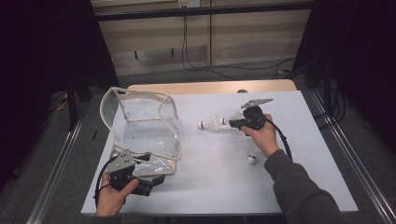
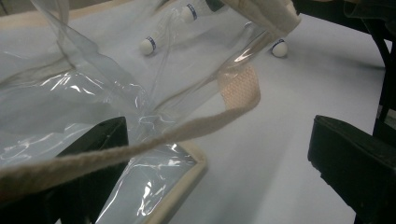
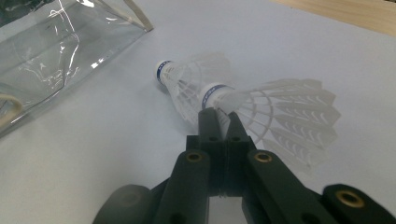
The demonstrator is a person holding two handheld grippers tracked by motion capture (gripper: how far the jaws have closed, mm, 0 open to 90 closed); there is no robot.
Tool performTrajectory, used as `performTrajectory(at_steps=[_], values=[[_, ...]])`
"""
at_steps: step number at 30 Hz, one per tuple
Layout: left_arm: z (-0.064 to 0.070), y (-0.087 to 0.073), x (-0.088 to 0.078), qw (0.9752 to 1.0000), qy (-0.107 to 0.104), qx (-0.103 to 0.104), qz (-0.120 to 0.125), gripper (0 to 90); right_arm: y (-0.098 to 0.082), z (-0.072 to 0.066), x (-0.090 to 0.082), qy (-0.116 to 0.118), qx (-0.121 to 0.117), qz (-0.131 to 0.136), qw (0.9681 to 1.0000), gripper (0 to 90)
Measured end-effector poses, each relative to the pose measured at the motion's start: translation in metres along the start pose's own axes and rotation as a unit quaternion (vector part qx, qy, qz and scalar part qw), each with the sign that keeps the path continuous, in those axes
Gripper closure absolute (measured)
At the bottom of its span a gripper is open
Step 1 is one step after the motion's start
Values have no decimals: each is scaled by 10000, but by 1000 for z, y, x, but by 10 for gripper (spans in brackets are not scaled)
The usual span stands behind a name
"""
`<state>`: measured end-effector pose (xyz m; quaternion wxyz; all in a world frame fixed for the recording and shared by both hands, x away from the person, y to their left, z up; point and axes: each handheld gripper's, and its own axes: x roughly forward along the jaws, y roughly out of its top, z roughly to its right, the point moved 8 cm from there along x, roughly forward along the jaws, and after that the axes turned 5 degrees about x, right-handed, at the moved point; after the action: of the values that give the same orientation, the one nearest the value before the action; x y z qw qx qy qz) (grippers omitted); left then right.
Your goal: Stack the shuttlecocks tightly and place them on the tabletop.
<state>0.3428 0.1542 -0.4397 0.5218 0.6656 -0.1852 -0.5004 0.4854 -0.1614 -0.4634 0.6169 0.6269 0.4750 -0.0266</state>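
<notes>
My right gripper is shut on a white shuttlecock, pinching it at the base of the feathers just behind the cork. A second shuttlecock lies on the table right beyond it, cork toward the bag. A third shuttlecock lies near the person's right wrist. A clear plastic bag with beige trim stands open at the left. My left gripper rests at the bag's near corner. In the left gripper view its jaws stand wide apart, with the bag's beige strap draped across them.
The white table top has free room at the right and front. A wooden strip runs along its far edge. Metal rails flank both sides. Cables hang at the back wall.
</notes>
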Motion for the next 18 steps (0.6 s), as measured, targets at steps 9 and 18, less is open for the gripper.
performTrajectory(at_steps=[9, 18], values=[[0, 0, 0, 10000, -10, 5, 12, 55, 7, -8, 8, 22, -132, -20, 9999, 900], [0, 1, 0, 10000, -25, -12, 31, 54, 8, -15, 18, 46, -227, -128, 9997, 899]])
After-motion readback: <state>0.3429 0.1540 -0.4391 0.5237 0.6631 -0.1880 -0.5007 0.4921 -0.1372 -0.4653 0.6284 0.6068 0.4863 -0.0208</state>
